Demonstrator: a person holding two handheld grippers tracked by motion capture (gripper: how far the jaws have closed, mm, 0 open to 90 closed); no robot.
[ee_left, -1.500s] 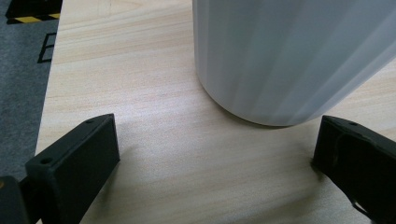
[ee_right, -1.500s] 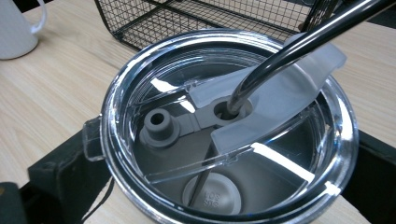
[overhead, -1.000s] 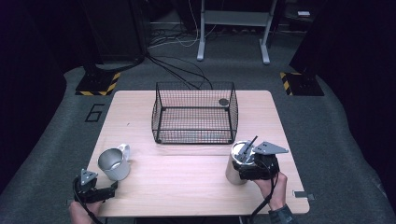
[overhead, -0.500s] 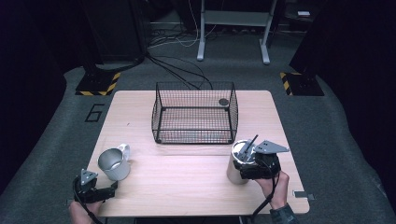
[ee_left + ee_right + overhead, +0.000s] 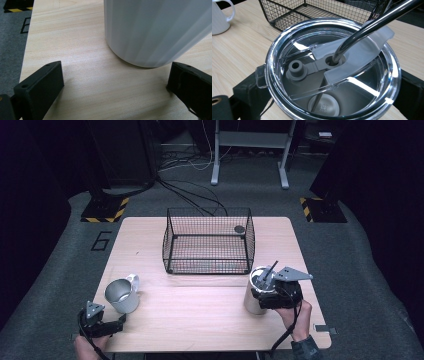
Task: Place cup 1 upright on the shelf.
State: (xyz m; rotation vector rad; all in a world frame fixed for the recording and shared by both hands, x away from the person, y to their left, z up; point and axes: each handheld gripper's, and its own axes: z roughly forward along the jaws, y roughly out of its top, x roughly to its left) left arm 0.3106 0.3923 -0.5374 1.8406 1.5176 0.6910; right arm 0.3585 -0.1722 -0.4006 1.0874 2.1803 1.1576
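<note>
Nothing moved: right gripper (image 5: 260, 296) still clasps tumbler (image 5: 254, 292); left gripper (image 5: 121, 320) agape near mug (image 5: 121, 295).

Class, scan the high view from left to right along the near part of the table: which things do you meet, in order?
Left gripper → white mug with a handle → steel tumbler with a clear lid and dark straw → right gripper, jaws either side of the tumbler.

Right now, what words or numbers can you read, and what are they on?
"6": painted on the grey floor left of the table.
Raised letters on the disc at the bottom of the tumbler, seen through its clear lid: too small to read surely.
The white mug and the wire basket carry no text.
</note>
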